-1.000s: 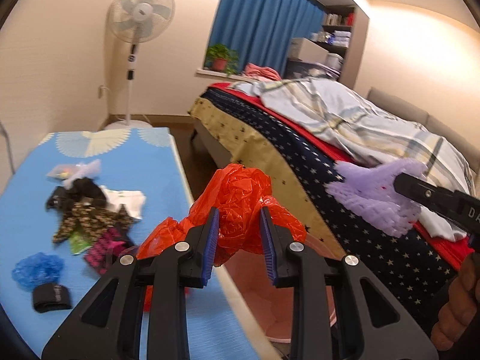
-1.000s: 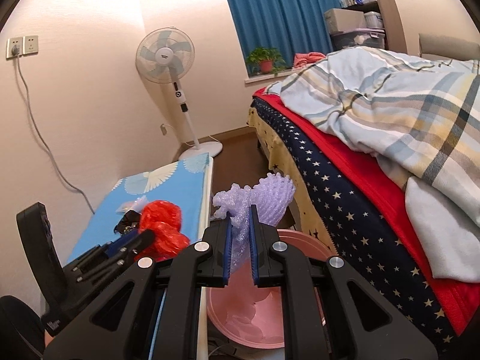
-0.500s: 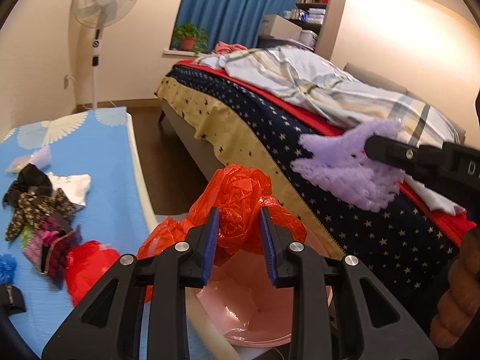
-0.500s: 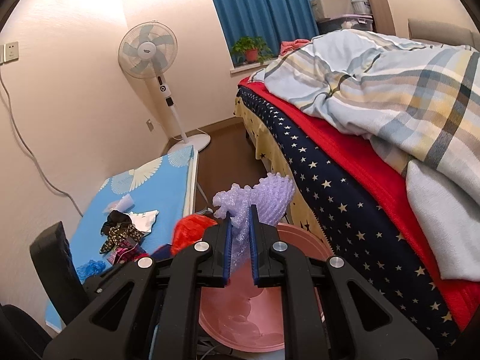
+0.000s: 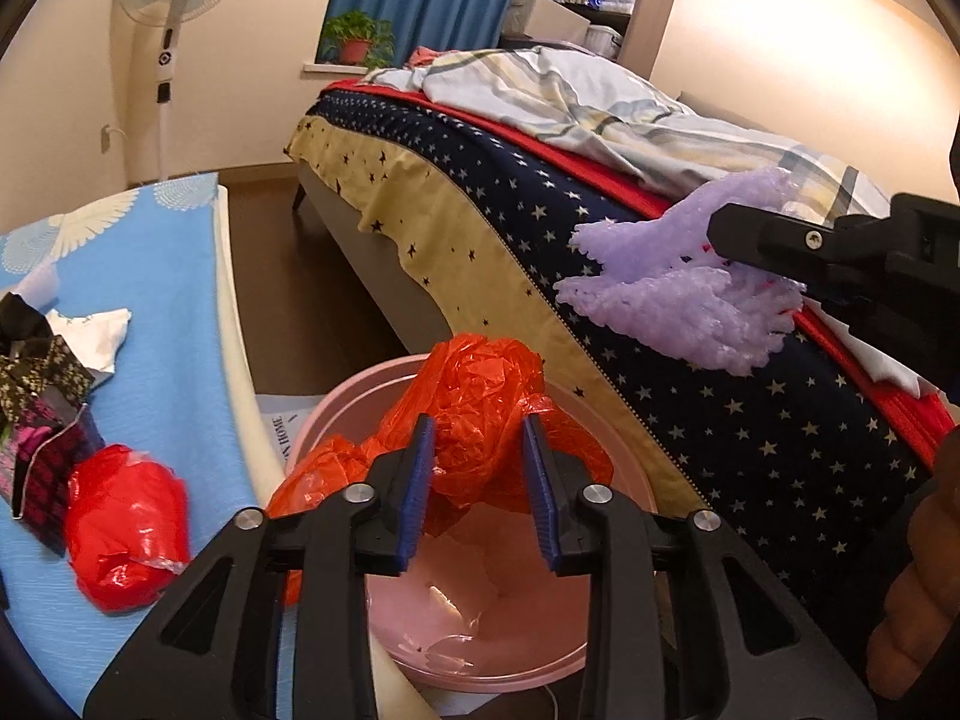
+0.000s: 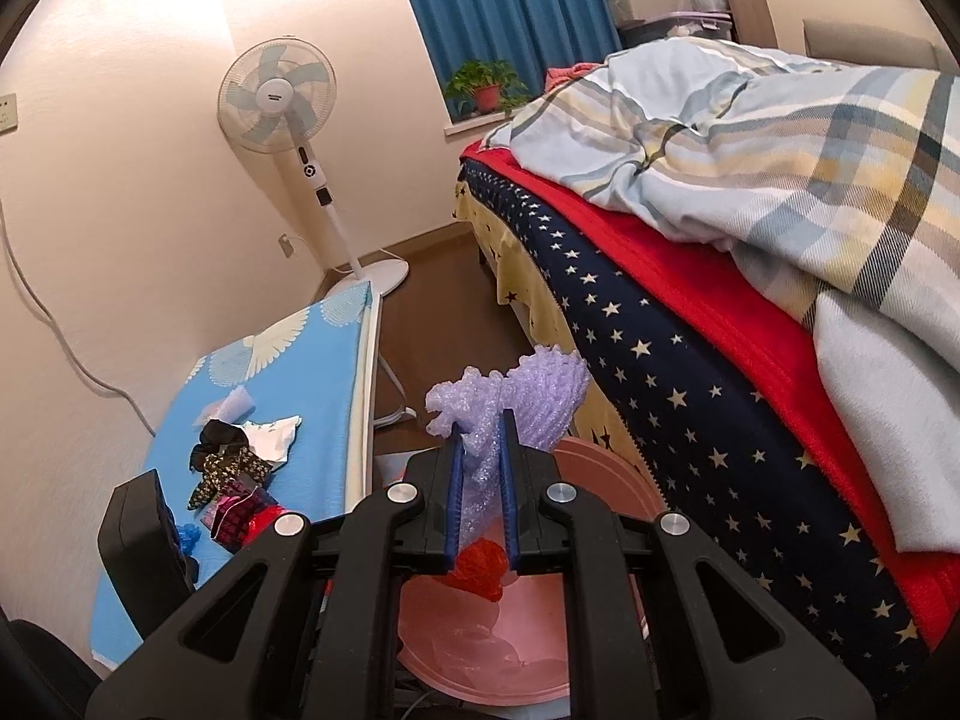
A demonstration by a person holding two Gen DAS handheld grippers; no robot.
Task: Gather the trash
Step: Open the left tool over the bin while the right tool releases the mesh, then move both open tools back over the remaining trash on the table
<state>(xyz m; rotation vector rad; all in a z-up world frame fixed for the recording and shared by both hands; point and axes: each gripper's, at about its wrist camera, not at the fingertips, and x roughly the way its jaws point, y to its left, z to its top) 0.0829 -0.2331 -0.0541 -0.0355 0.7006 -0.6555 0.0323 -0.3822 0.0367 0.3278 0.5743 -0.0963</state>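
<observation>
My left gripper [image 5: 478, 450] is shut on a crumpled orange-red plastic bag [image 5: 474, 396] and holds it over a pink basin [image 5: 498, 654] on the floor. My right gripper [image 6: 478, 450] is shut on a wad of purple bubble wrap [image 6: 528, 387], above the same basin [image 6: 606, 483]. The bubble wrap [image 5: 678, 300] and the right gripper [image 5: 840, 252] show at the right of the left wrist view. The orange bag [image 6: 480, 564] shows low between the right fingers. More trash lies on the blue table: a red bag [image 5: 123, 525], patterned wrappers [image 5: 42, 384] and white paper [image 5: 90, 330].
The blue-topped table [image 5: 162, 276] stands left of the basin. A bed with a star-patterned cover [image 5: 600, 240] and plaid quilt [image 6: 780, 138] runs along the right. A standing fan [image 6: 282, 102] and a potted plant [image 6: 486, 90] are at the far wall.
Both grippers have swung right from the table and lowered towards the pink basin, each still holding its trash. The basin now fills more of both views.
</observation>
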